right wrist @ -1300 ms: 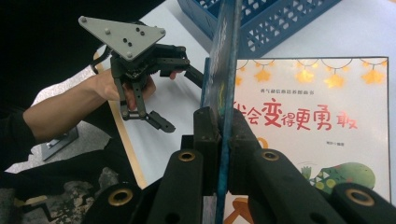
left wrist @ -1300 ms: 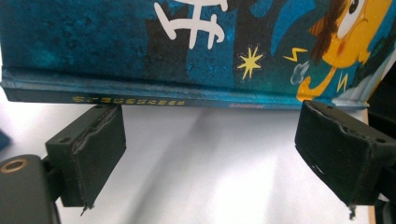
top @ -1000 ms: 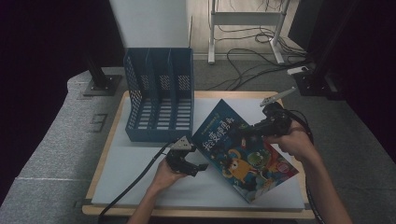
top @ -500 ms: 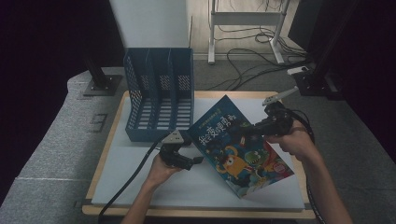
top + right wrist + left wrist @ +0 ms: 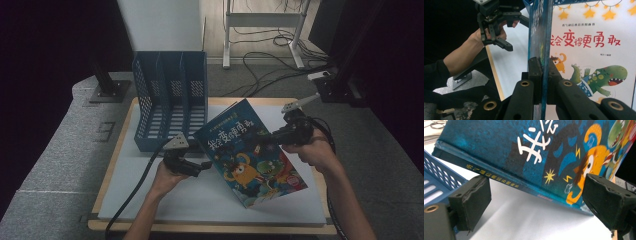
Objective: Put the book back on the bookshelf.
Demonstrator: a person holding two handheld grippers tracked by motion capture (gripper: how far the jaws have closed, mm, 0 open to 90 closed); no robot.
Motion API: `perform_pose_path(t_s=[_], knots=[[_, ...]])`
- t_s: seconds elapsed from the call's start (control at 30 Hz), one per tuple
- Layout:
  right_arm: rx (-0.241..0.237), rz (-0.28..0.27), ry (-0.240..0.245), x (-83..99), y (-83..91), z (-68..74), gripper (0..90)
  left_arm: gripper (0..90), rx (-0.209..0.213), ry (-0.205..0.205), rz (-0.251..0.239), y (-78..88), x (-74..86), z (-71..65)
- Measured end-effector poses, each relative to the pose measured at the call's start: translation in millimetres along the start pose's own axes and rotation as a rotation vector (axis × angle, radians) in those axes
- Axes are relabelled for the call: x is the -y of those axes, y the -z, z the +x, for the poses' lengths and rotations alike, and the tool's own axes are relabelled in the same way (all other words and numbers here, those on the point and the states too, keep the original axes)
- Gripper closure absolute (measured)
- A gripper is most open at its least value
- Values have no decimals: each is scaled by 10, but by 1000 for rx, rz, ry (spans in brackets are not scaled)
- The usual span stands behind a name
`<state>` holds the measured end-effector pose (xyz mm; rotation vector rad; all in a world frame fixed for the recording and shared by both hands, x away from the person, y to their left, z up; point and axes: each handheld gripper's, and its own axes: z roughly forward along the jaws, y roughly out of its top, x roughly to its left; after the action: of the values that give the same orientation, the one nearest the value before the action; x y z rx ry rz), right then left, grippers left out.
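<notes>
Book [image 5: 250, 150], blue monster cover, tilted beside file rack [image 5: 170, 100]; edge pinched by right gripper [image 5: 265, 136] jaws. Left gripper [image 5: 200, 165] jaws spread below spine; bare tabletop [image 5: 165, 200] underneath.

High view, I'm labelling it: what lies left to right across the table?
Blue file rack → left tool → picture book → right tool, shut on the book's edge.
</notes>
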<state>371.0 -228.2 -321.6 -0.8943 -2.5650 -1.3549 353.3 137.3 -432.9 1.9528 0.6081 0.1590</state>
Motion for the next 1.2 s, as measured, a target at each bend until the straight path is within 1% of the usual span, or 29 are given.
perform_pose_path(t_s=[0.07,0.17,0.23,0.3,0.4,0.47,0.6,0.7,0.77,0.87,0.97,1.13,1.17,1.2], knots=[[-12,-4,3,3,-9,-13,857,87,-6,-5,-3,34,-23,2],[-15,-8,8,5,-16,-16,855,87,-30,-29,11,70,-69,-18],[-19,-9,8,8,-18,-22,854,86,-37,-34,5,104,-102,-23],[-24,-15,9,18,-21,-27,853,86,-28,-27,-17,146,-125,-17],[-33,-21,11,38,-28,-38,850,87,-29,-31,-27,193,-159,-19],[-32,-22,10,45,-34,-45,842,86,-28,-35,-19,217,-184,-22],[-13,-18,17,58,-38,-64,820,86,-28,-65,11,252,-251,-49],[-2,-18,19,91,-28,-86,806,86,2,-69,24,281,-301,-63],[6,-23,28,119,-18,-99,795,87,25,-61,26,296,-329,-66],[7,-31,34,158,-2,-113,789,106,41,-61,33,297,-362,-80],[6,-39,42,186,13,-121,784,110,54,-53,29,303,-382,-92],[12,-49,46,230,22,-150,770,149,39,-52,27,312,-398,-129],[11,-51,47,234,22,-153,770,156,28,-53,30,312,-400,-138],[10,-52,46,239,22,-156,766,185,19,-54,36,304,-401,-143]])
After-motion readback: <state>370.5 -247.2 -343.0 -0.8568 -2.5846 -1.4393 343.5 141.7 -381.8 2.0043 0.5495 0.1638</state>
